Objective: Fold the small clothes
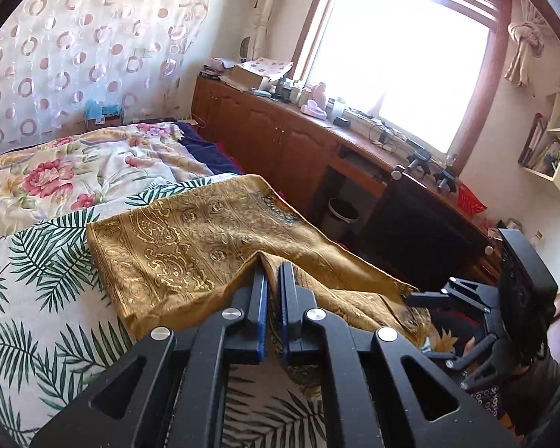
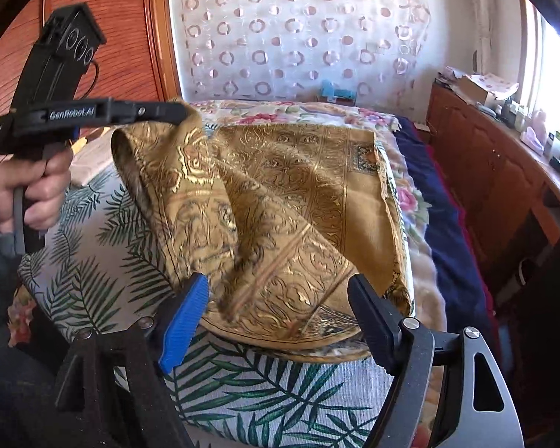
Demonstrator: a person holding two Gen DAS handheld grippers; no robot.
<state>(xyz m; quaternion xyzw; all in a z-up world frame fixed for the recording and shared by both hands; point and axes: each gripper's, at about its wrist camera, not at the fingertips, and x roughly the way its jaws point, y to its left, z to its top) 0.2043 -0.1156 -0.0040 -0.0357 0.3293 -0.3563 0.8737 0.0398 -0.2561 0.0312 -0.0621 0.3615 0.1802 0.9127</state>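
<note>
Left gripper (image 1: 273, 272) is pinching the gold-patterned brocade cloth (image 2: 287, 201), lifting a thin corner that could slip; right gripper (image 2: 280, 317) is gaping wide, empty.

The cloth (image 2: 291, 201) lies on the leaf-print sheet (image 2: 265, 392), which covers the near part of the bed. Behind the sheet lies the floral quilt (image 1: 67, 171); right of the quilt lies the blanket (image 2: 440, 216). The left gripper (image 1: 273, 283) is clamped on a corner of the cloth, raised above the sheet at the left of the right wrist view. The right gripper (image 2: 280, 321) sits at the near edge of the cloth, one finger (image 2: 184, 321) at each side of it, neither touching. The cabinet (image 1: 280, 142) runs along the right side of the bed, below the window (image 1: 403, 63). The curtain (image 2: 298, 37) hangs behind the bed. The bin (image 1: 341, 218) stands on the floor below the cabinet top.
</note>
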